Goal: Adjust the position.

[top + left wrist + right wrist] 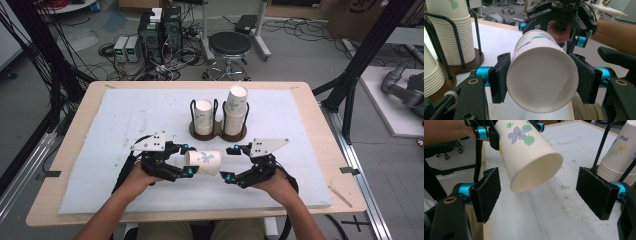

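Your hands enter at 6 o'clock; your left gripper (187,160) clamps a flower-printed paper cup (204,162) sideways above the white foam bench (100,150). Left gripper view: its smooth round base faces you. Right gripper view: your right gripper (544,195) gapes wide, its open mouth at 12 o'clock.
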Demonstrator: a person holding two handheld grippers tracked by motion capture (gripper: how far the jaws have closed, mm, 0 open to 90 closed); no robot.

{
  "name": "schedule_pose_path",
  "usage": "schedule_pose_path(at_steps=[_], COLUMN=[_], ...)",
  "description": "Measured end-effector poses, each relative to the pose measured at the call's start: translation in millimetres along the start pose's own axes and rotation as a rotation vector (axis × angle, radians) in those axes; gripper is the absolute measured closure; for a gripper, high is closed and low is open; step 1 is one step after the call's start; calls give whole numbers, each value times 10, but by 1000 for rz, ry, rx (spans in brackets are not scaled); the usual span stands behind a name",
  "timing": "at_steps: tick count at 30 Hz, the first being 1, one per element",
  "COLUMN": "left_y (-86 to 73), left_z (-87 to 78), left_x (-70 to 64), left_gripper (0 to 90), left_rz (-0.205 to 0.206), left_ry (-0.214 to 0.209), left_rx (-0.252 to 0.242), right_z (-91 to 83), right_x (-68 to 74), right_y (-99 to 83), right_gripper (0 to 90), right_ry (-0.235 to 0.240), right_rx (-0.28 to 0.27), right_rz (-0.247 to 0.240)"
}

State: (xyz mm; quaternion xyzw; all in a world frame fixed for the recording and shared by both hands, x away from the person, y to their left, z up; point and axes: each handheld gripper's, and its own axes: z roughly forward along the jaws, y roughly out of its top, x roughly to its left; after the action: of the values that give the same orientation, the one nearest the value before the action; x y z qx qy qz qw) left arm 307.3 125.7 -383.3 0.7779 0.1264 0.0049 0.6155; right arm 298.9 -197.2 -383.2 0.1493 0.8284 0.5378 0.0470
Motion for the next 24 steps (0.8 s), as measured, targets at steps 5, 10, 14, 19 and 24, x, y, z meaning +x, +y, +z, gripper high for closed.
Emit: schedule_pose_path(at_steps=[5, 10, 14, 19, 24], left_y=[-29, -31, -27, -22, -11], left_z=[3, 12, 18, 15, 24], left_x=[-8, -22, -40, -54, -73], left_gripper=[364, 364, 364, 365, 365], left_rz=[0, 9, 15, 22, 24], left_ry=[4, -10, -28, -49, -69], left_rx=[3, -9, -27, -36, -54], right_z=[35, 74, 106, 134, 161], right_x=[-10, -4, 14, 25, 34], right_y=[-129, -162, -151, -143, -126], right_gripper=[204, 204, 204, 205, 205], right_ry=[9, 31, 45, 59, 80], right_rx=[-43, -33, -33, -36, -48], right_rz=[28, 32, 25, 24, 20])
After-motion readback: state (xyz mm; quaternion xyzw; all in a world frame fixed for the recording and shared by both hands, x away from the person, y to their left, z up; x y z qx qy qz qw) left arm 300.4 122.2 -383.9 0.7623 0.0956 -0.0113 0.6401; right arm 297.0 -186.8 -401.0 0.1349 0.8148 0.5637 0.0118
